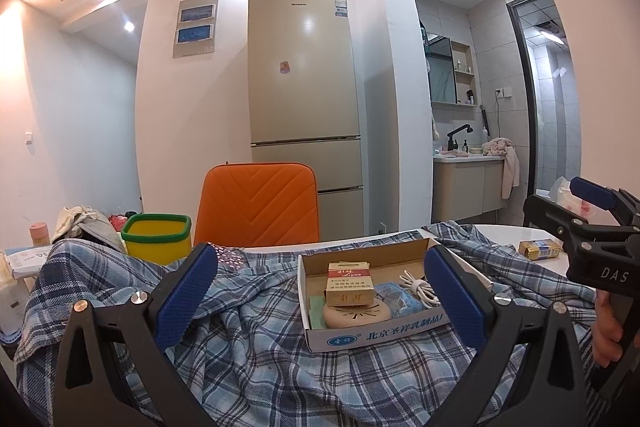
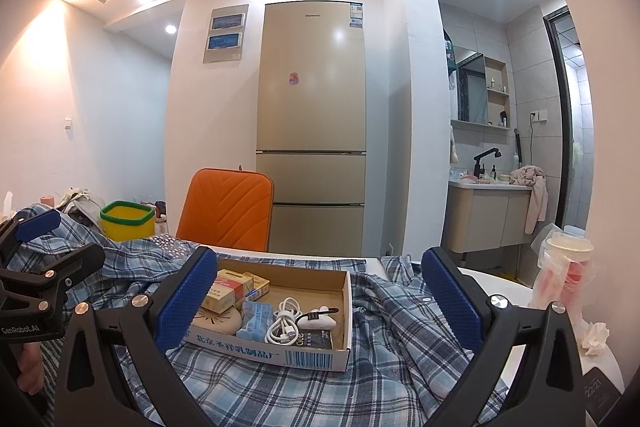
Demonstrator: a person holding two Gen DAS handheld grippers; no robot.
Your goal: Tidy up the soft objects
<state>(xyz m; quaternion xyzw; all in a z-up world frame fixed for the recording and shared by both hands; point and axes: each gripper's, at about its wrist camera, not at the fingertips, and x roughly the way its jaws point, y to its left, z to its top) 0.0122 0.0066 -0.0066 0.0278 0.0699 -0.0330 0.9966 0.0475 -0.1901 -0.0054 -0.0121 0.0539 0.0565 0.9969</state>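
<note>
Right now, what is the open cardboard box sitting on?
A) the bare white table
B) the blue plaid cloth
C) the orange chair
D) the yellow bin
B: the cardboard box rests on the rumpled blue plaid cloth, which shows on every side of it in both wrist views.

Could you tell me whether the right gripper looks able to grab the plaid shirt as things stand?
Probably yes: the right gripper is open above the plaid shirt, though the cardboard box pins its middle.
</note>
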